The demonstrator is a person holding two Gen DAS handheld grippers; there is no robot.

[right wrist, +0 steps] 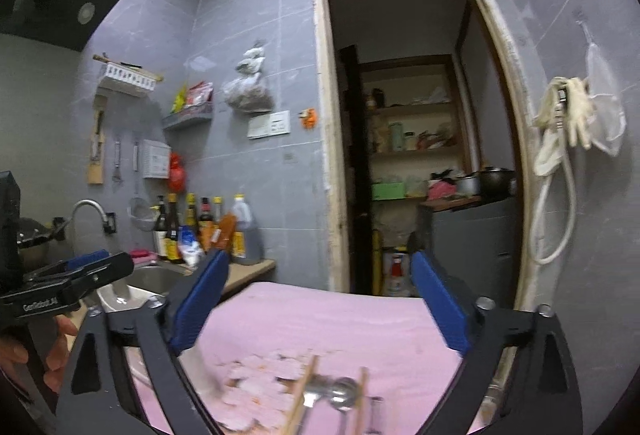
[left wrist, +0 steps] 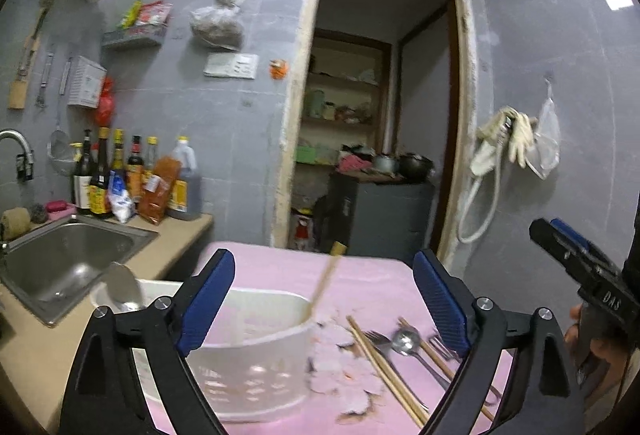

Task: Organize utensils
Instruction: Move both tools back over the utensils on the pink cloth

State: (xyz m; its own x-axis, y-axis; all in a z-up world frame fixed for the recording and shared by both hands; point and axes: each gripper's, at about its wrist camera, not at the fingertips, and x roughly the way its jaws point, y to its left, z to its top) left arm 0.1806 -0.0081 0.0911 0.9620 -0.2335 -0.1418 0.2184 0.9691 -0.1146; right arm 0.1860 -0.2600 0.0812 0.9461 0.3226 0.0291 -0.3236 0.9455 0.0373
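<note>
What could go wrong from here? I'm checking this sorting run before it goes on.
1. The white basket holds a chopstick that leans steeply over its rim; a knock from the open left tongs could tip it out.
2. The loose utensils lie crossed and close together on the pink cloth, so the right tongs, also open, may grab two at once.
3. The basket sits near the sink; a hard push could slide it in.
</note>
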